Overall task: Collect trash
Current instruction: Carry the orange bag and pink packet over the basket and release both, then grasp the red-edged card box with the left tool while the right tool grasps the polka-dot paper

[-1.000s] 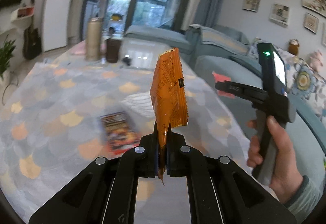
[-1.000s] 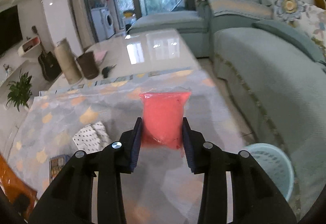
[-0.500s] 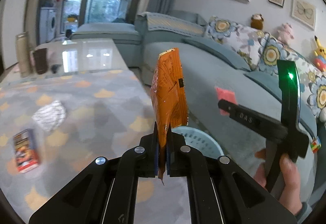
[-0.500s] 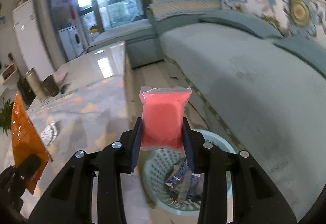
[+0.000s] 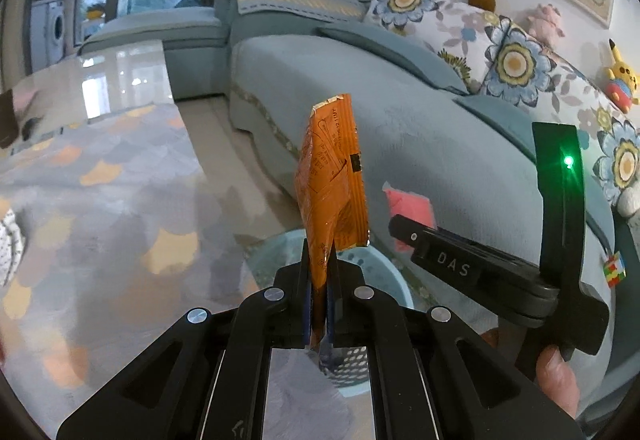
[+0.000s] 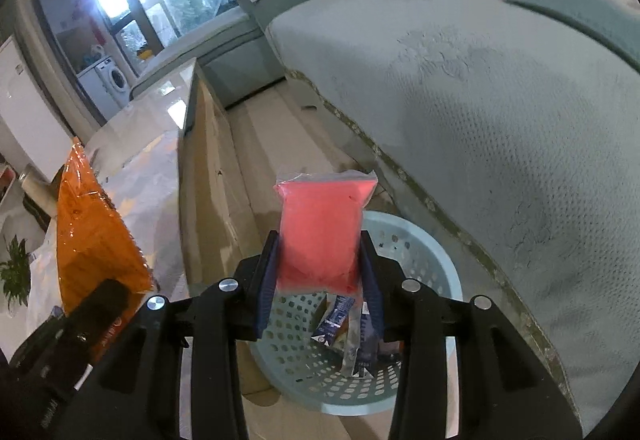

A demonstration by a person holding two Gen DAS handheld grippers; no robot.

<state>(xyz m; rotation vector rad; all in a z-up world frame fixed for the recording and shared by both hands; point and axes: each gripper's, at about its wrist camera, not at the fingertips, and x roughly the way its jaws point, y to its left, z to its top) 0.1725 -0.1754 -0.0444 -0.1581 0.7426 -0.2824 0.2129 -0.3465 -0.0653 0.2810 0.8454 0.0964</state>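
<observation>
My left gripper (image 5: 320, 300) is shut on an orange snack wrapper (image 5: 334, 179), held upright over the table's right edge; the wrapper also shows in the right wrist view (image 6: 92, 236). My right gripper (image 6: 320, 280) is shut on a pink packet (image 6: 320, 232) and hangs above a light blue perforated basket (image 6: 436, 264) on the floor. The basket holds several wrappers (image 6: 340, 320). In the left wrist view the basket (image 5: 380, 280) lies just beyond the left fingers, and the right gripper (image 5: 404, 224) with the pink packet (image 5: 410, 205) is to the right.
A blue-grey sofa (image 6: 480, 99) runs along the right, close to the basket. The table with a patterned cloth (image 5: 100, 199) is on the left, its edge (image 6: 188, 159) beside the basket. A white crumpled item (image 5: 8, 244) lies on the cloth at far left.
Both grippers swung right, away from the table top, and came over the basket by the sofa. Each still holds its wrapper. The basket now sits right below the right gripper.
</observation>
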